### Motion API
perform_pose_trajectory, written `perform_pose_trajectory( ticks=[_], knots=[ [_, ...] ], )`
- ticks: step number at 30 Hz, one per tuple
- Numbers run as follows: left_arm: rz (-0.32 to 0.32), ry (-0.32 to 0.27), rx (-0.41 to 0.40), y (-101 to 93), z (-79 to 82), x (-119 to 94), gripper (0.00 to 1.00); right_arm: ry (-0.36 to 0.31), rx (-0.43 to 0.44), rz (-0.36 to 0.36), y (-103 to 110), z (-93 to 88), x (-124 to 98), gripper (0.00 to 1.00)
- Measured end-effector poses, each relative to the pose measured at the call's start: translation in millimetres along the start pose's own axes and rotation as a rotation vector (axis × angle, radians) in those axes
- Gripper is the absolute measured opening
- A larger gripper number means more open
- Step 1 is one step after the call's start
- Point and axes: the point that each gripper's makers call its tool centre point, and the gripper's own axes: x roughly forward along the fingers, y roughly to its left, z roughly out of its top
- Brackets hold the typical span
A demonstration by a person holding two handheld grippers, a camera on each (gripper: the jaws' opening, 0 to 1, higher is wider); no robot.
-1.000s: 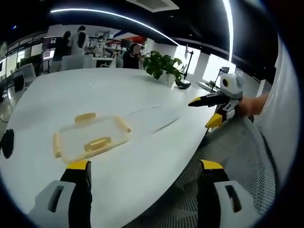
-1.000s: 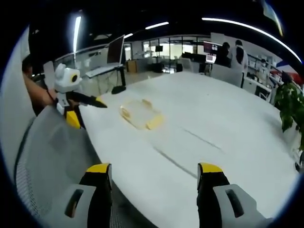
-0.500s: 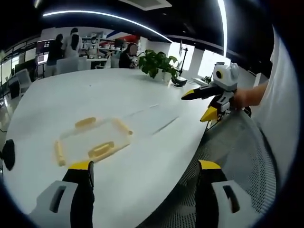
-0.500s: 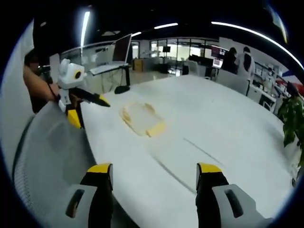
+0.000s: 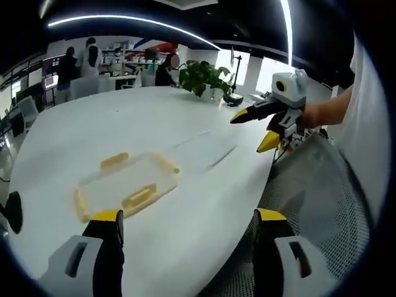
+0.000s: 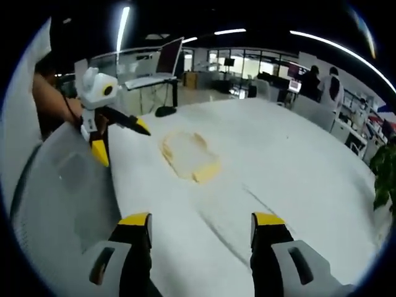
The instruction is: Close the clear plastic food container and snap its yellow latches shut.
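A clear plastic food container (image 5: 127, 184) with yellow latches lies flat on the white table (image 5: 93, 130), its lid resting on it. In the left gripper view it sits just beyond my left gripper (image 5: 189, 218), whose jaws stand open with nothing between them. My right gripper (image 5: 253, 128) comes in from the right, held over the table's edge, jaws apart. In the right gripper view the container (image 6: 189, 156) lies farther off, up and left of my open right gripper (image 6: 199, 221). My left gripper (image 6: 120, 141) shows at the left, close to the container.
A mesh chair back (image 5: 309, 204) stands at the table's near edge under a person's arm. A potted plant (image 5: 204, 77) sits at the far side. People and desks fill the room behind. A monitor (image 6: 167, 59) stands beyond the table.
Both grippers have drifted closer to the table and the container, which looks larger in both views. The container has not moved. Both stay open.
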Motion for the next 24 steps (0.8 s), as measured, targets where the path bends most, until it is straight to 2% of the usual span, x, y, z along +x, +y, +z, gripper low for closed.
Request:
perform_pose_trajectory(
  ticks=[6, 15, 20, 24],
  knots=[
    [-0.01, 0.019, 0.013, 4.5, -3.7, 7.3, 0.85, -0.001, -0.037, 0.02, 0.0, 8.6, 11.1, 0.64],
    [-0.002, -0.012, -0.017, 12.7, 0.9, 13.2, 0.85, -0.013, -0.03, 0.024, 2.5, 17.5, 26.8, 0.64],
    [-0.007, -0.004, -0.002, 15.2, -0.7, 14.8, 0.85, -0.022, -0.037, 0.032, 4.6, 25.0, 35.3, 0.64],
    [-0.003, -0.004, -0.002, 22.9, -0.6, 14.4, 0.85, -0.025, -0.068, 0.023, 1.1, 30.8, 42.1, 0.68]
  ],
)
